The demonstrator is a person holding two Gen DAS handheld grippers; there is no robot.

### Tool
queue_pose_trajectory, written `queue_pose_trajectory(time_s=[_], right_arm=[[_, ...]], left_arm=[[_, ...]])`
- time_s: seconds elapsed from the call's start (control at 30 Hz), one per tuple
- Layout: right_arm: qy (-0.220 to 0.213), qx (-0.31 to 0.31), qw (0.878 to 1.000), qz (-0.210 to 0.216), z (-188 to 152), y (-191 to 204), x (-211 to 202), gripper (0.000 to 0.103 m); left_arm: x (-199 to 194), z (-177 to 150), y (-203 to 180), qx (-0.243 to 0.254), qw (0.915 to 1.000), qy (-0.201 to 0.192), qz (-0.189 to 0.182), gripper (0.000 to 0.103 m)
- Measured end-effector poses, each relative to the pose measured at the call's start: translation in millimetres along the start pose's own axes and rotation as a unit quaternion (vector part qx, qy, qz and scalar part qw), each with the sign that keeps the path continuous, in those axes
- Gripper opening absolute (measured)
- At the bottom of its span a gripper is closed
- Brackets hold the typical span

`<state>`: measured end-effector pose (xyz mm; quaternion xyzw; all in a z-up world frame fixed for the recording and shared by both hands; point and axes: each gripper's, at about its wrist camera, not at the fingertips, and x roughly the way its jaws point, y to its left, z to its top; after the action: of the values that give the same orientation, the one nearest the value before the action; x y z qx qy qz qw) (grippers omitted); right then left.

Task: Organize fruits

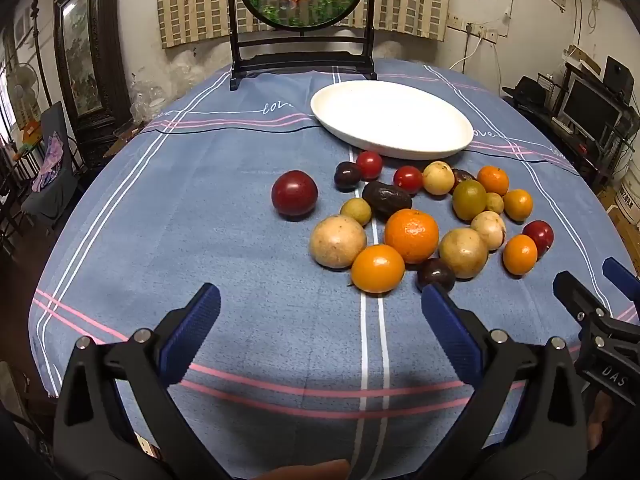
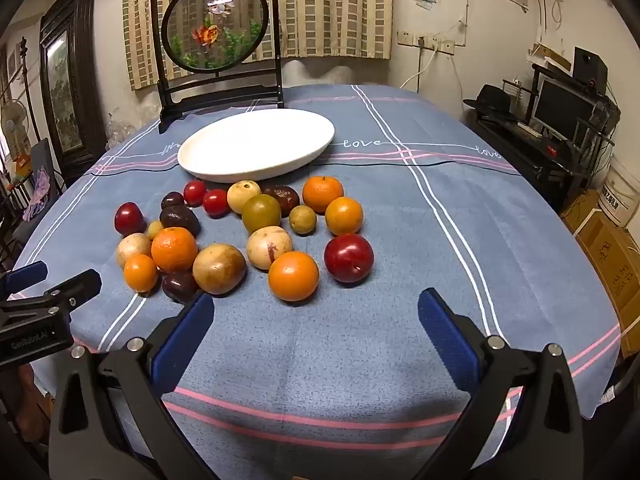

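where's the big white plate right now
The white plate sits empty at the far side of the fruit pile, in front of the round goldfish screen, closest to the two cherry tomatoes.

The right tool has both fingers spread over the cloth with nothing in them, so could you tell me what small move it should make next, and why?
Probably ease the right tool forward and down around the nearest orange. It lies just ahead of the open fingers with room beside it, and the white plate holds no fruit yet.
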<state>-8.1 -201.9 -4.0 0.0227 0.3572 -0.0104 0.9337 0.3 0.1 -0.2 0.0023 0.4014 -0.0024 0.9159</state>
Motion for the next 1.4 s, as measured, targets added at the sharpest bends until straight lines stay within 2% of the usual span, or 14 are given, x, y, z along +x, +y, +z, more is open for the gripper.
queue_pose_trajectory(time_s=[0.23, 0.27, 0.43, 1.4], right_arm=[[-0.008, -0.002, 1.000, 0.002, -2.1, 1.8, -4.1, 0.102], [0.003, 0.001, 1.000, 0.002, -2.2, -0.5, 3.1, 0.102], [0.007, 0.001, 1.000, 0.003, -5.5, -6.5, 2.5, 0.102], [0.010, -0.002, 1.000, -0.003, 1.5, 0.4, 8.5, 0.102]], left_arm=[[1.7, -0.3, -0.3, 0.000, 1.0000, 0.002, -0.002, 0.101], [2.4, -0.4, -0.4, 0.000, 1.0000, 0.003, -0.002, 0.101], [1.9, -1.4, -2.6, 0.000, 1.0000, 0.003, -0.001, 0.101], [6.7, -3.3, -7.3, 0.006, 0.9999, 0.010, -0.004, 0.101]])
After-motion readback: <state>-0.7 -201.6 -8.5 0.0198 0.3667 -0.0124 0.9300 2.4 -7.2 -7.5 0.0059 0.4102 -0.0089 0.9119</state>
